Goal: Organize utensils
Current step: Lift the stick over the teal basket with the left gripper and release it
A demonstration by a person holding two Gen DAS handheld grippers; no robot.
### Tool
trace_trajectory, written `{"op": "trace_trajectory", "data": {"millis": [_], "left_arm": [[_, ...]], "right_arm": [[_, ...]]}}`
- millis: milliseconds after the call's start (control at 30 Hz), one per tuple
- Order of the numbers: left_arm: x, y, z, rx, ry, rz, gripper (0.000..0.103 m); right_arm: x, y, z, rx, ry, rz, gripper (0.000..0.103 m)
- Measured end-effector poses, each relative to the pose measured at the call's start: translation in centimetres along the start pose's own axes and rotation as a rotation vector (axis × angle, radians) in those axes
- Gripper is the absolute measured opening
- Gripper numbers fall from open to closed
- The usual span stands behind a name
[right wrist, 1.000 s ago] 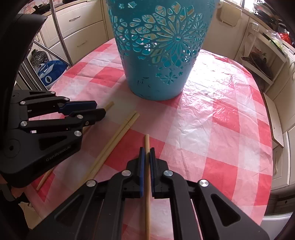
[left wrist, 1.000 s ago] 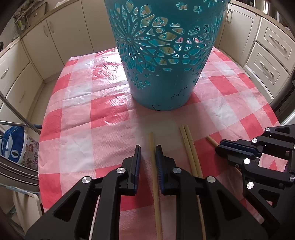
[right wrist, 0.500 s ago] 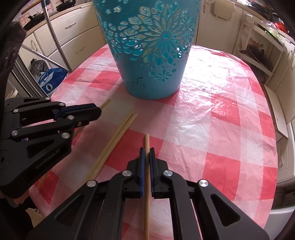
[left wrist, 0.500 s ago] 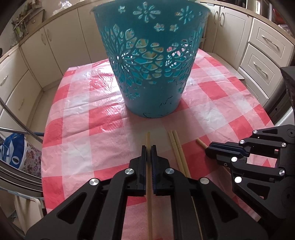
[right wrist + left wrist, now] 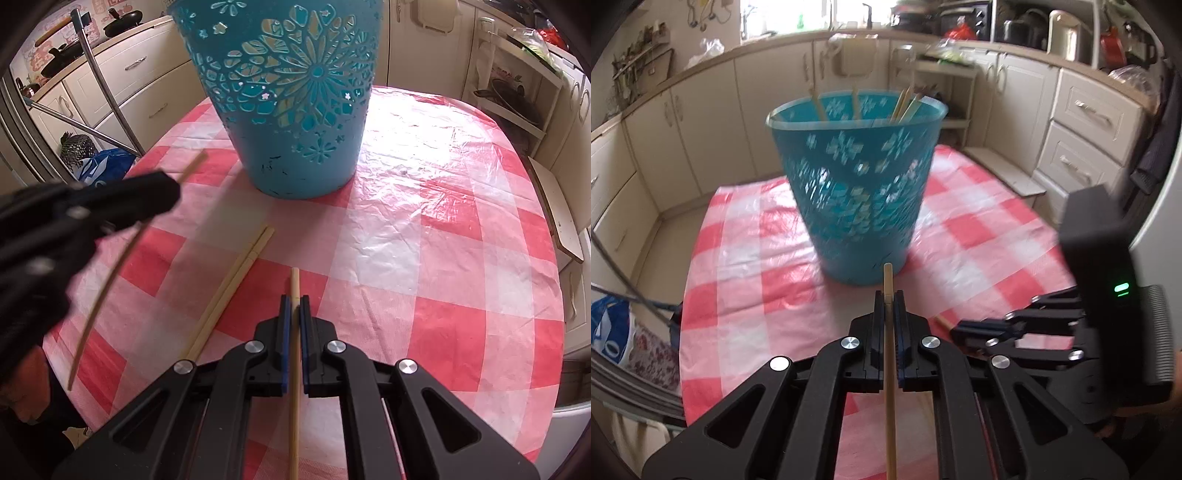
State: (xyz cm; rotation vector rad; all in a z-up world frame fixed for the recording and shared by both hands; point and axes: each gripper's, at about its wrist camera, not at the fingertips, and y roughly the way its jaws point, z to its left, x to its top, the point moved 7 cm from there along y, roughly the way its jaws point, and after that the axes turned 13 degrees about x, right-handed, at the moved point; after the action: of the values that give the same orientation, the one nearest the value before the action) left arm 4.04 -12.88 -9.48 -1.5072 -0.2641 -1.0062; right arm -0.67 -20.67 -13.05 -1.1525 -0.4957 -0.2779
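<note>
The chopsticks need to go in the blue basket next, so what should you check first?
1. Left claw pinching its chopstick: ok, stick sits between the shut fingers.
2. Right claw pinching its chopstick: ok, gripped the same way.
3. Left chopstick off the table: ok, the right wrist view shows it up in the air.
4. Blue basket upright with an open top: ok, other sticks already poke out.
5. Right chopstick lifted off the tablecloth: cannot tell.
6. Any sticks left to collect: not ok, a pair lies on the cloth.
</note>
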Motion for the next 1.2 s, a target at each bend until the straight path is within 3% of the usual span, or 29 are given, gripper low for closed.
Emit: {"op": "trace_trajectory", "data": {"millis": [233,467,733,967,1200], "left_arm": [[3.9,-5.4,0.4,-0.138,-0.049,-0.175,0.004],[8.3,-9.5,3.5,-0.203,-0.177,-0.298,0.004],[15.9,-9.8,6.5,-0.164,-0.311,-0.413,0.004],[22.6,-6.5,8.1,-0.062,-0.397,-0.500,0.004],[22.3,-0.5,7.8,0.040,-0.399,-0.445,0.005]], "right_arm": [[0.0,0.2,-0.2,-0.001,0.006,0.003,0.006],[0.3,0.3,-0.2,0.001,0.009,0.011,0.006],[0.6,0.6,-0.1,0.010,0.011,0.016,0.006],[0.7,0.7,-0.2,0.019,0.010,0.016,0.006],[0.6,0.6,-0.3,0.023,0.008,0.016,0.006]]}}
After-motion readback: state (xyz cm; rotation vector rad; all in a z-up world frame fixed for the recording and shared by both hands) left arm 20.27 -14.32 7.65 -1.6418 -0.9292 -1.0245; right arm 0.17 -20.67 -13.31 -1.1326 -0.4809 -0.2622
